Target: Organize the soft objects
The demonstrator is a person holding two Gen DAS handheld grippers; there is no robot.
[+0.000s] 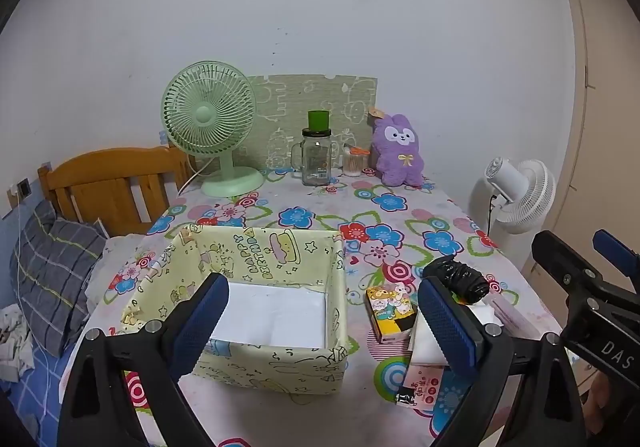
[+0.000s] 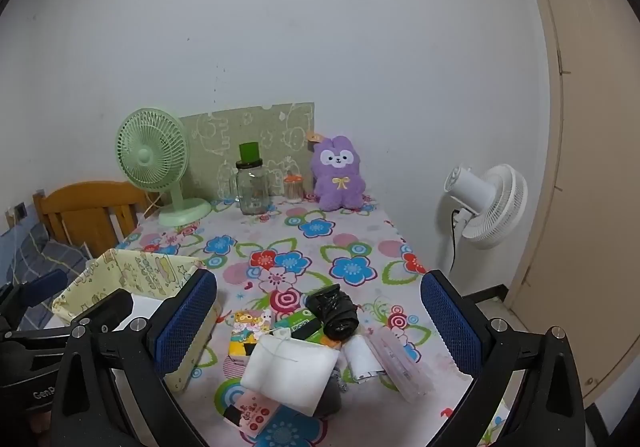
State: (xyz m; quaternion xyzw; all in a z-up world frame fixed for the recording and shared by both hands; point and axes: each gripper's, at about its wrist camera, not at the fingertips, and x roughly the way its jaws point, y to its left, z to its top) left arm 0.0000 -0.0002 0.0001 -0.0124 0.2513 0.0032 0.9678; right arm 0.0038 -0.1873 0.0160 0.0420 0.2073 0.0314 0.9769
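Both grippers hang low in their frames with jaws spread wide and nothing between them: the left gripper (image 1: pixel 324 311) frames the box (image 1: pixel 256 311) at lower centre of its view, the right gripper (image 2: pixel 320 321) frames the pile at lower centre of its own.

Going left to right in the right view: the box wall (image 2: pixel 132 271) sits lower left, empty but for a white liner. Just beside it lies a cartoon tissue pack (image 2: pixel 250 329), then a white pad (image 2: pixel 292 371) resting over other items, a black bag roll (image 2: pixel 334 313) above it, and a clear pink case (image 2: pixel 402 363) at the right edge of the pile.

My judgement: no pick has begun. The pad sits topmost, so take it first. Pinch its edge lightly, since it will squash, lift straight up to avoid dragging neighbours, then carry it left over the box.
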